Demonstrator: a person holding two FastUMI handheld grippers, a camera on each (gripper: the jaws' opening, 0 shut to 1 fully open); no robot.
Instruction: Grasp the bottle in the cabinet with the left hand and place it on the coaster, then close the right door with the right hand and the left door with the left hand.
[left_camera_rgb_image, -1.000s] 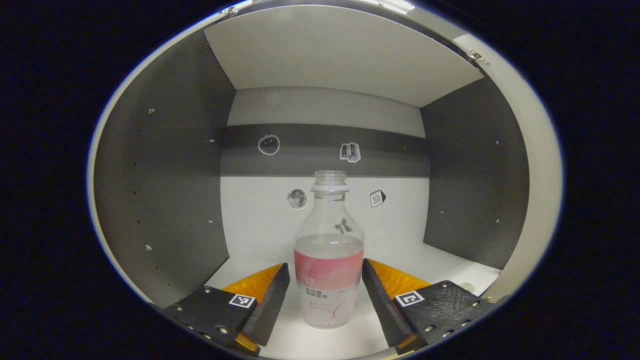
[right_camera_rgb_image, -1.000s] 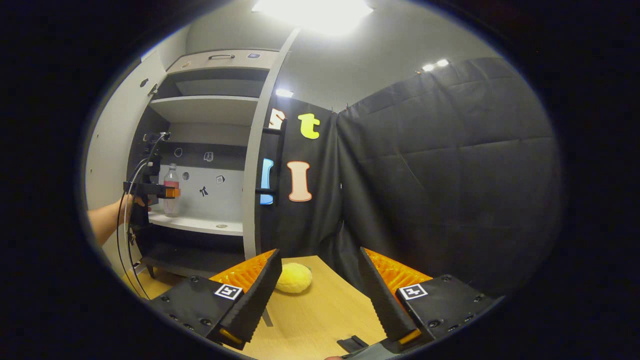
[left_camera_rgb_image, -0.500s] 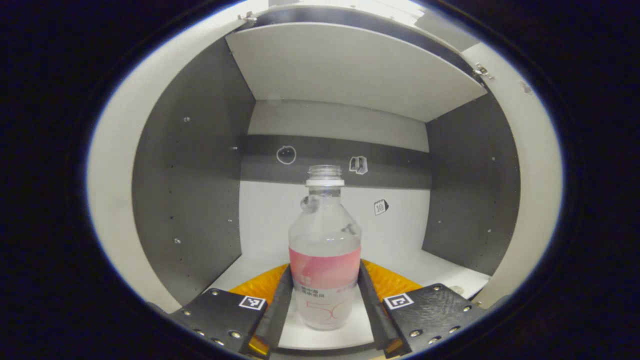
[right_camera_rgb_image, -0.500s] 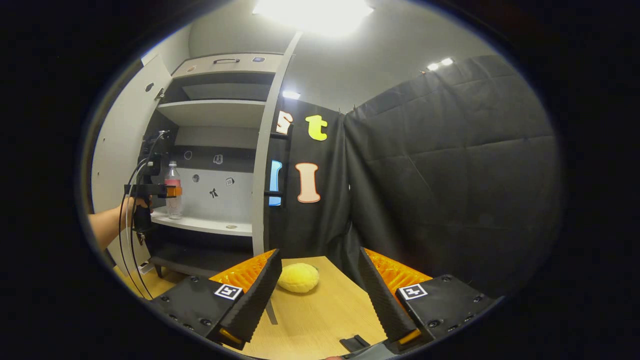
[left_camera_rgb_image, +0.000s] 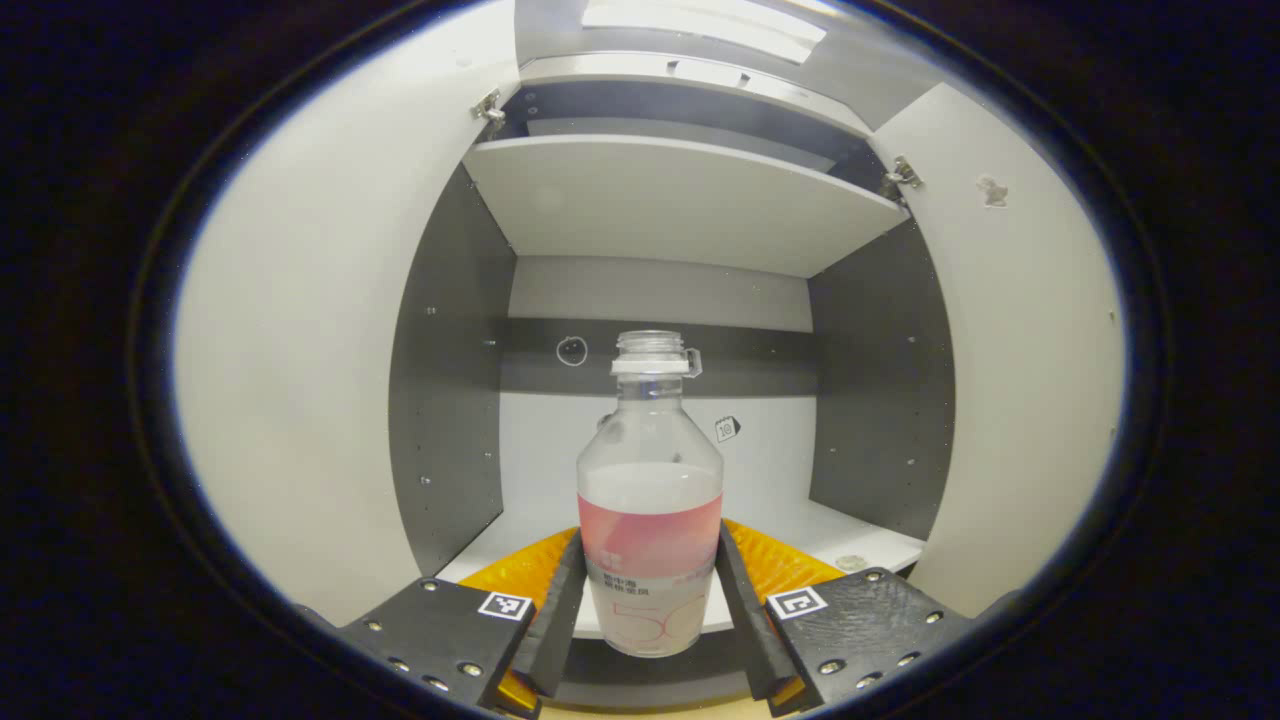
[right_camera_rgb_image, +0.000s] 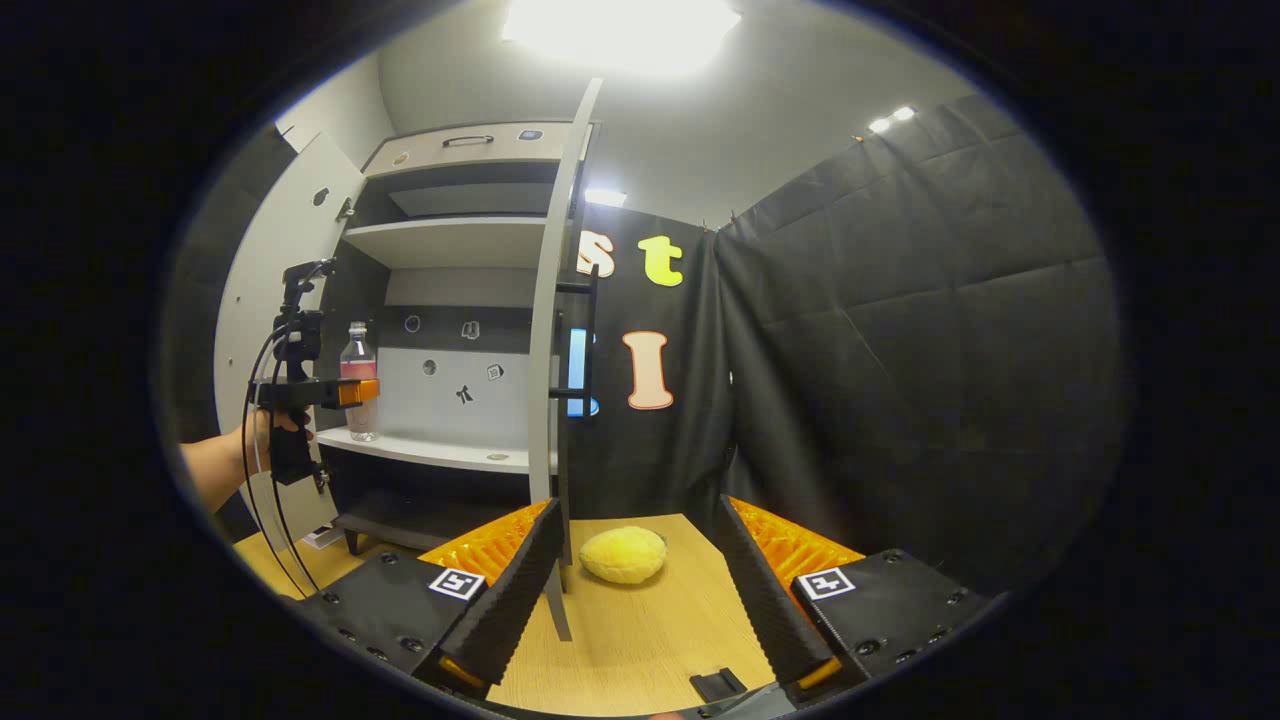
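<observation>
A clear bottle (left_camera_rgb_image: 650, 520) with no cap, a pink label and some liquid stands upright between my left gripper's (left_camera_rgb_image: 648, 610) fingers, which press on both its sides. Its base hangs just in front of the cabinet's white shelf (left_camera_rgb_image: 860, 535). In the right gripper view the same bottle (right_camera_rgb_image: 358, 375) sits in the left gripper (right_camera_rgb_image: 345, 392), held by a hand (right_camera_rgb_image: 215, 470) at the cabinet's mouth. Both doors stand open: the left door (left_camera_rgb_image: 300, 350) and the right door (left_camera_rgb_image: 1010, 350). My right gripper (right_camera_rgb_image: 635, 590) is open over a wooden table (right_camera_rgb_image: 640, 640).
A yellow soft lump (right_camera_rgb_image: 623, 555) lies on the table ahead of the right gripper. The right door (right_camera_rgb_image: 555, 330) shows edge-on just behind it. A small flat disc (left_camera_rgb_image: 850, 562) lies on the shelf at the right. A small black piece (right_camera_rgb_image: 715, 685) sits at the table's near edge.
The left gripper's fingers closed on the bottle, then drew back out of the cabinet with it, so both doors now show. The right gripper shifted slightly and stayed open.
</observation>
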